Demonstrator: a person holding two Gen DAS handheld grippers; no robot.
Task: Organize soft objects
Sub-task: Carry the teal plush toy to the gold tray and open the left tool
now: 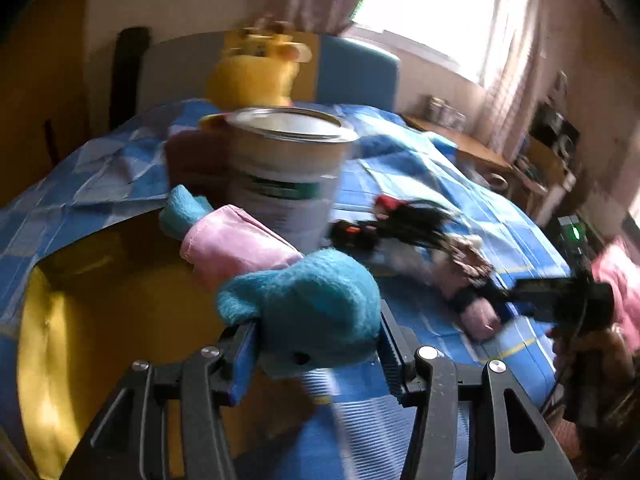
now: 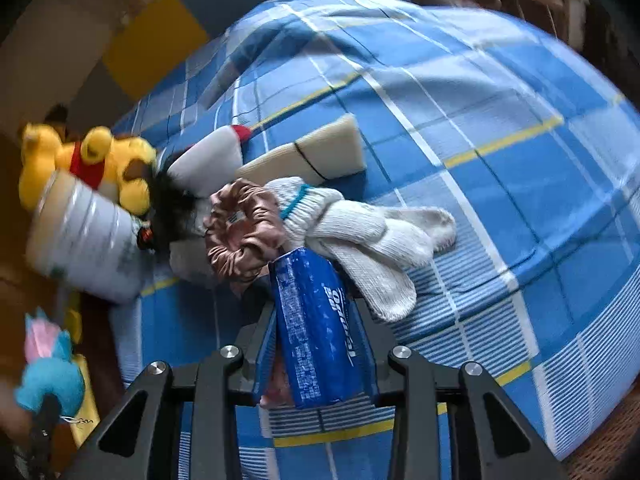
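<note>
A bed under a blue plaid quilt [image 2: 460,92] is filling both views, with a curtained window glowing at about one o'clock in the left wrist view and a yellow plush bear [image 2: 92,160] sitting against the headboard. The left gripper [image 1: 316,348] is clamping a turquoise plush toy [image 1: 312,312] in a pink garment between its pads, the toy's body running away from the jaws toward eleven o'clock, where a tall white tin can [image 1: 288,176] is standing with its mouth open (it is looking like the collecting bin, though that is a judgement). The right gripper [image 2: 316,344] is closing its jaws on a blue tissue pack [image 2: 316,328], whose long axis is lying straight along the fingers, toward twelve o'clock; the pads appear to be pressing its sides. Just beyond the pack's far end a pink satin scrunchie [image 2: 240,228] is lying at eleven o'clock and a pair of white knitted socks [image 2: 360,232] at one o'clock, both touching or nearly touching it. From the right wrist view the can is lying off at nine to ten o'clock, well apart from the pack, while the left hand's toy is sitting just in front of it, so the left hand is looking nearer to the drop.
</note>
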